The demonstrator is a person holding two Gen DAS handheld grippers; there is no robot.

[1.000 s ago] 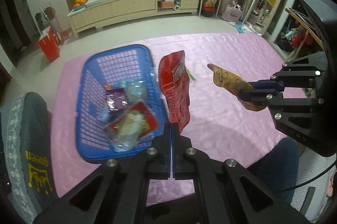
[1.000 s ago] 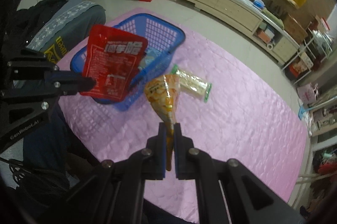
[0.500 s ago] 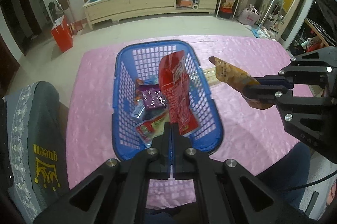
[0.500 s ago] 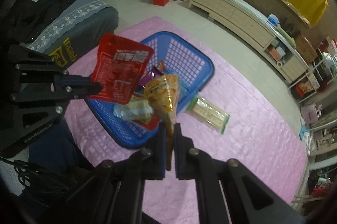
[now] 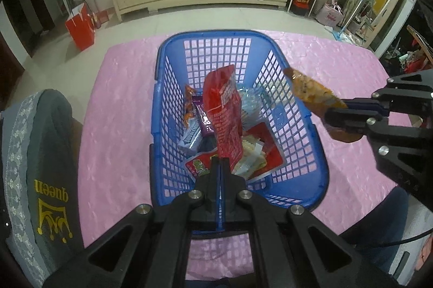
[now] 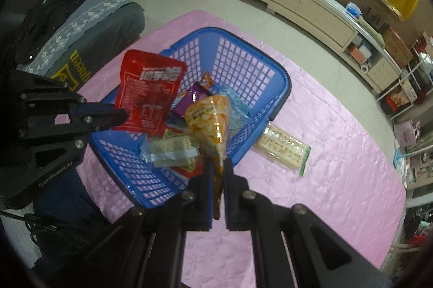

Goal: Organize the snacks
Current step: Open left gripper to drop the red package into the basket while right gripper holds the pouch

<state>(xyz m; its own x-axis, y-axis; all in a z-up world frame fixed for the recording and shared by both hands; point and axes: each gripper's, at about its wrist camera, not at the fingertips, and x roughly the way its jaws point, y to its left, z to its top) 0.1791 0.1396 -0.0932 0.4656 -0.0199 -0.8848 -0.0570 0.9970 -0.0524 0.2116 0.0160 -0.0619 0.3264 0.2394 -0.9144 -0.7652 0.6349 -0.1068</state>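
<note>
Left wrist view: the left gripper (image 5: 219,166) tilts steeply down over the blue basket (image 5: 319,174), jaws clamped on a red pouch (image 5: 224,114) hanging above the snacks inside.

Right wrist view: the right gripper (image 6: 217,171) also tilts steeply down, jaws pinching an orange cone packet (image 6: 211,120) over the basket's near rim; a cracker pack (image 6: 282,149) lies on the pink worktop (image 6: 338,179) beside it.

Snack packets (image 5: 245,149) lie in the basket (image 5: 319,179) on the table (image 6: 338,179); cracker pack (image 6: 284,149) just beside it.

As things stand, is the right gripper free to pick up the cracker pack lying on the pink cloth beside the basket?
Probably not yet. The right gripper has its jaws shut on the orange snack bag, so it has no free grip. The cracker pack itself lies uncovered outside the blue basket.
</note>
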